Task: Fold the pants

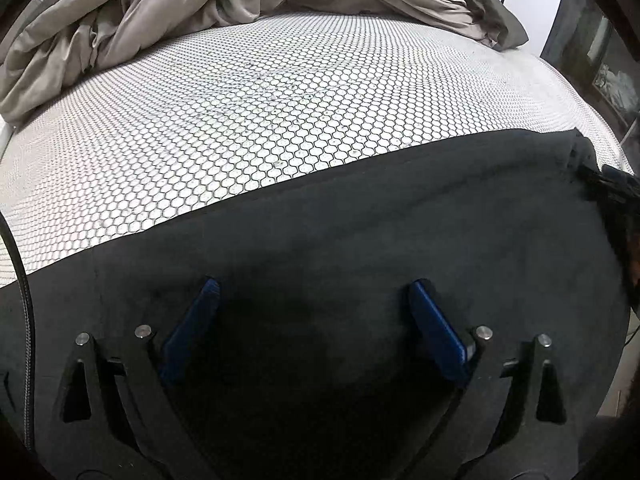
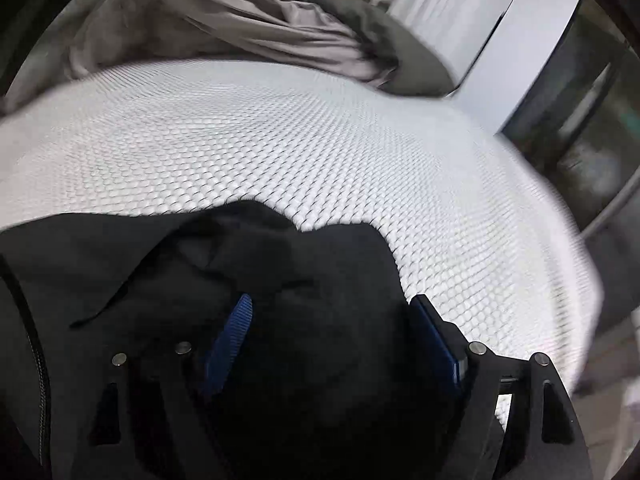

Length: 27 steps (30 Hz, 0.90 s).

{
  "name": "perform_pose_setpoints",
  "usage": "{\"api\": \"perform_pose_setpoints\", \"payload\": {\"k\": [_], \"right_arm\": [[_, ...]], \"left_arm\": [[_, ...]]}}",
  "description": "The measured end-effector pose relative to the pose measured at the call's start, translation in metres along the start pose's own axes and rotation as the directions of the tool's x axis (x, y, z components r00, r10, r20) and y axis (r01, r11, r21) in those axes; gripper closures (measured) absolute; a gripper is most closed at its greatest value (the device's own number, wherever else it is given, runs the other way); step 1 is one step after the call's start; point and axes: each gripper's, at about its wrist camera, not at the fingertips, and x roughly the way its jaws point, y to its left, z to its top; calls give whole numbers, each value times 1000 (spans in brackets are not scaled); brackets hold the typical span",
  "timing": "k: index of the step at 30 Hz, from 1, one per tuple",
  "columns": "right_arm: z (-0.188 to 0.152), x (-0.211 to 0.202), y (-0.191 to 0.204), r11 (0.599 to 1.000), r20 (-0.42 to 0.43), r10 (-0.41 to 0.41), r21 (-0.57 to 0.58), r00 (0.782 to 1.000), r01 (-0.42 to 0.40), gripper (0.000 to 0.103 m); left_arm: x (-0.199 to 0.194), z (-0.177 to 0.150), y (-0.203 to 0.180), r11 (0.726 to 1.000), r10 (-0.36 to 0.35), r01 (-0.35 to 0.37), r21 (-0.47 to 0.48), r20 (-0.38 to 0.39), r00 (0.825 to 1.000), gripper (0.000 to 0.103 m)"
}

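Black pants (image 1: 400, 220) lie flat across the near part of the bed, their far edge running straight from lower left to upper right. My left gripper (image 1: 315, 285) hovers over this cloth, open, its blue pads (image 1: 192, 336) wide apart and nothing pinched between them. In the right wrist view the pants (image 2: 120, 248) end in a bunched, wrinkled lump with an uneven edge. My right gripper (image 2: 332, 299) is open above that lump, one blue pad (image 2: 230, 344) over the cloth and the other at the cloth's right border. This view is blurred.
A white mattress cover (image 1: 280, 100) with a dark honeycomb pattern fills the middle. A crumpled grey-beige duvet (image 1: 140, 12) is piled along the far side. The bed's right edge (image 2: 568, 280) drops off toward dark furniture. A braided cable (image 1: 22, 292) hangs at the left.
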Motion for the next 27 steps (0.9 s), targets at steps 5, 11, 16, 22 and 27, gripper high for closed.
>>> {"api": "perform_pose_setpoints", "payload": {"k": [5, 11, 16, 22, 27], "right_arm": [[-20, -69, 16, 990, 145, 102, -108, 984, -87, 22], [-74, -109, 109, 840, 18, 419, -388, 908, -380, 19], [-107, -106, 85, 856, 18, 381, -385, 924, -346, 19], [-134, -90, -35, 967, 89, 254, -31, 963, -252, 18], [-161, -103, -91, 906, 177, 341, 199, 923, -373, 18]], "left_arm": [[-52, -26, -14, 998, -57, 56, 21, 77, 995, 13], [-56, -86, -46, 993, -70, 65, 99, 51, 996, 11], [-73, -124, -15, 997, -74, 72, 25, 101, 992, 10], [-97, -135, 6, 1000, 2, 2, -25, 143, 990, 10], [-111, -132, 5, 999, 38, -37, -10, 185, 982, 10]]}}
